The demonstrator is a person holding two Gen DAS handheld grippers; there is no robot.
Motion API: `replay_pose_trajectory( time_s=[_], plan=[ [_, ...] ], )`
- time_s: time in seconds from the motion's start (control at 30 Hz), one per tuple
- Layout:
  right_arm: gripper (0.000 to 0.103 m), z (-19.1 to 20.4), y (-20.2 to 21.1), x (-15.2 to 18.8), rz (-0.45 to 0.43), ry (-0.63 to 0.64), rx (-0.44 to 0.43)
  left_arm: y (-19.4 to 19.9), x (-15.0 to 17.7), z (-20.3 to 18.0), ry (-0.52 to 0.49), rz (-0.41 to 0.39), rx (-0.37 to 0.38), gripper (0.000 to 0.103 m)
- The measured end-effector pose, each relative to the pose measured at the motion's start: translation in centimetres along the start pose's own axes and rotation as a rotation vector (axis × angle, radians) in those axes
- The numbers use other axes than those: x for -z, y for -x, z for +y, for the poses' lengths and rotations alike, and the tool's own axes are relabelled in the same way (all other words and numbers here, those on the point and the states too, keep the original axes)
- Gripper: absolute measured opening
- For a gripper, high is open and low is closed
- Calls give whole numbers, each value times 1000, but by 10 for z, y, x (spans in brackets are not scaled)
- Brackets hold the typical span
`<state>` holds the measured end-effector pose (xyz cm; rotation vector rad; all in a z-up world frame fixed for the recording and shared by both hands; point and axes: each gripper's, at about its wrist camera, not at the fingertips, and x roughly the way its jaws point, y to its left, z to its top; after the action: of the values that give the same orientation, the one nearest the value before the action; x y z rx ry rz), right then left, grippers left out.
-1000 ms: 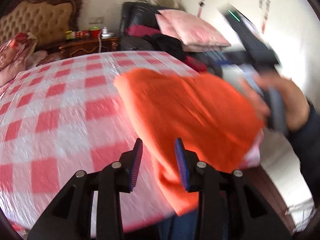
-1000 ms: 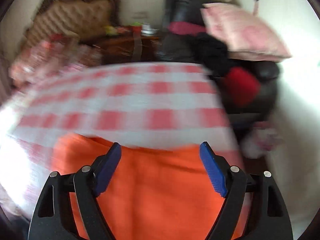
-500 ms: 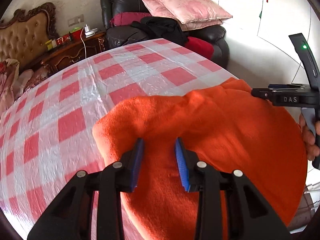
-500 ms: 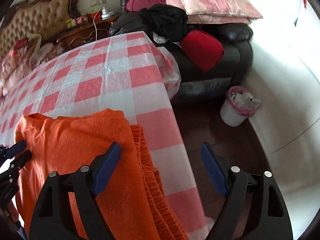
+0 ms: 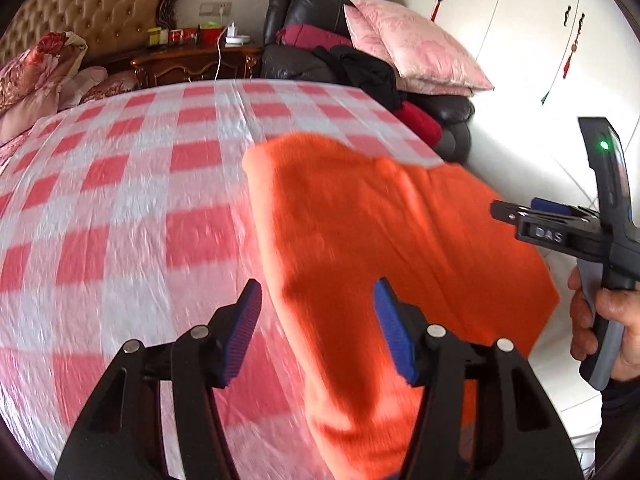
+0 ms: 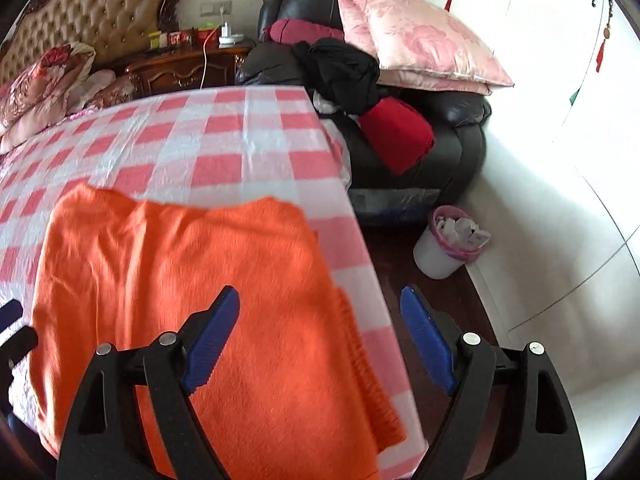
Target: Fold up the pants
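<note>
The orange pants (image 5: 360,216) lie folded flat on the pink checked tablecloth (image 5: 132,200), near the table's right edge. My left gripper (image 5: 316,288) hovers over their left edge; its jaws are opening and the blue pads (image 5: 246,332) press on nothing, with cloth only beneath the gap. My right gripper (image 6: 320,292) stands open above the right side of the pants (image 6: 180,272), where the gathered waistband (image 6: 360,360) runs along the table edge. It is also in the left wrist view, the right gripper (image 5: 520,216) held by a hand (image 5: 612,328).
Past the table's far right corner stands a black leather sofa (image 6: 440,136) piled with pink pillows (image 6: 416,44) and dark clothes. A white bin (image 6: 444,244) sits on the floor by the wall. A wooden nightstand (image 6: 184,68) and a padded headboard (image 6: 92,12) stand behind.
My left gripper's jaws have spread apart and it has shifted toward the pants' left edge. The right gripper has swung left, from over the table edge to over the pants.
</note>
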<state>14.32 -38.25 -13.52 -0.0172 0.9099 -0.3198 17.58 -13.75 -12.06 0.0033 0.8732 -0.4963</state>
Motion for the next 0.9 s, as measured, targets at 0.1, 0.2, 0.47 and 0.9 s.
replay_pose_trajectory(
  time_s=[0.1, 0.2, 0.47, 0.9],
  plan=[
    [80, 0, -12, 8, 52, -6, -5, -1, 6, 3, 28, 26, -2, 59],
    [84, -2, -17, 12, 66, -20, -14, -5, 9, 13, 104, 56, 19, 59],
    [67, -1, -28, 18, 87, -33, -95, -16, 15, 17, 165, 145, 113, 23],
    [63, 7, -46, -6, 55, -40, -129, -38, -18, 22, 128, 107, 54, 17]
  ],
)
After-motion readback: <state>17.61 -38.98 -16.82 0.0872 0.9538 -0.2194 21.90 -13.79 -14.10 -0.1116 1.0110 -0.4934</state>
